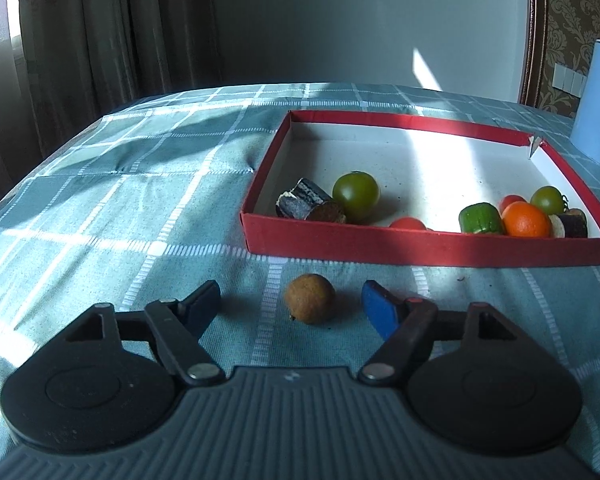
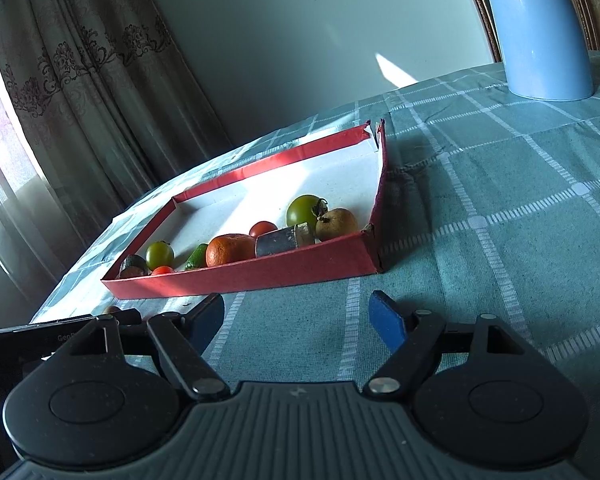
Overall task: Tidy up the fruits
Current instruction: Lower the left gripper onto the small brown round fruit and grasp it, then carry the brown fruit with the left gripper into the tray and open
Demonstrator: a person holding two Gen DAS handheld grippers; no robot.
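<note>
The left gripper (image 1: 290, 306) is tilted down toward the checked cloth (image 1: 100, 208), low over it, its jaws spread with a gap on each side of a small brown fruit (image 1: 309, 298) that lies on the cloth between the pads (image 1: 378, 314) without touching either. Just beyond that fruit stands the red tray (image 1: 420, 246), near wall toward the gripper. Inside it, from left to right, lie a dark cut piece (image 1: 306, 202), a green tomato (image 1: 356, 196), a red tomato (image 1: 407, 223) half hidden by the wall, a green chunk (image 1: 481, 219), an orange (image 1: 526, 220), and behind it a second green tomato (image 1: 547, 199). The right gripper (image 2: 298, 316) also points down at a slant over bare cloth, in front of the tray's near right corner, its jaws wide apart with nothing between them. From its view a tan fruit (image 2: 337, 223) sits in the tray's right corner. A blue object (image 2: 540, 40) stands on the cloth at far right.
</note>
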